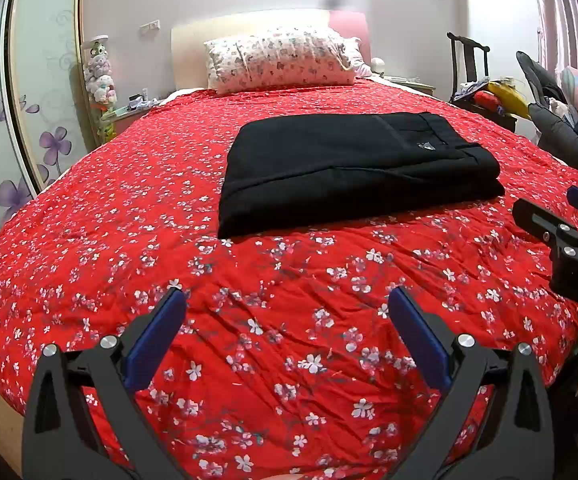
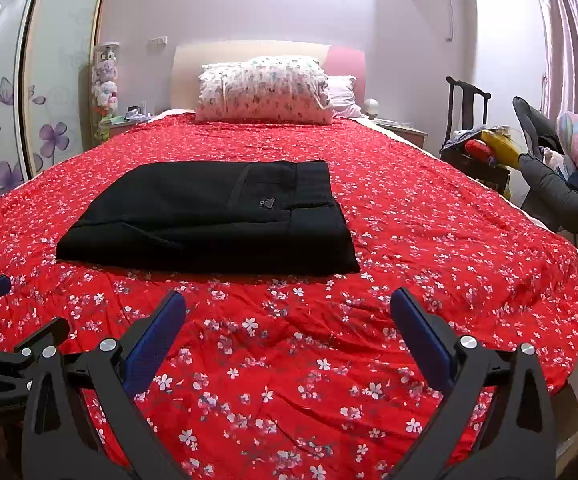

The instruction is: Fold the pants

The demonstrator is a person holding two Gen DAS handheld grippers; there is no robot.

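Although neither tool touches it, the black pants [image 1: 353, 168] lie on the bed [image 1: 89, 240] as a compact, layered rectangle, waistband and small logo patch facing up toward the far right corner. Judged from this, the folding looks complete or nearly so; at most a smoothing of the near edge, where the layers step slightly, seems left.

Left tongs [image 1: 287, 340]: spread wide, nothing between the blue pads, hovering over bare red floral bedspread [image 1: 289, 360] short of the bundle. Right tongs [image 2: 289, 340]: likewise spread wide and empty, also short of the bundle's near edge. In the left wrist view part of the right tool shows at the right margin; in the right wrist view part of the left tool shows at the lower left.

Edges and room:
- Bundle sits near mid-bed, apart from the pillow [image 1: 281, 60] at the headboard.
- Open bedspread all round it; widest toward the foot, where both tongs are.
- Wardrobe door [image 1: 29, 100] flanks the bed's left side; a chair [image 1: 473, 76] with clutter stands off the right side, well apart from the pants.
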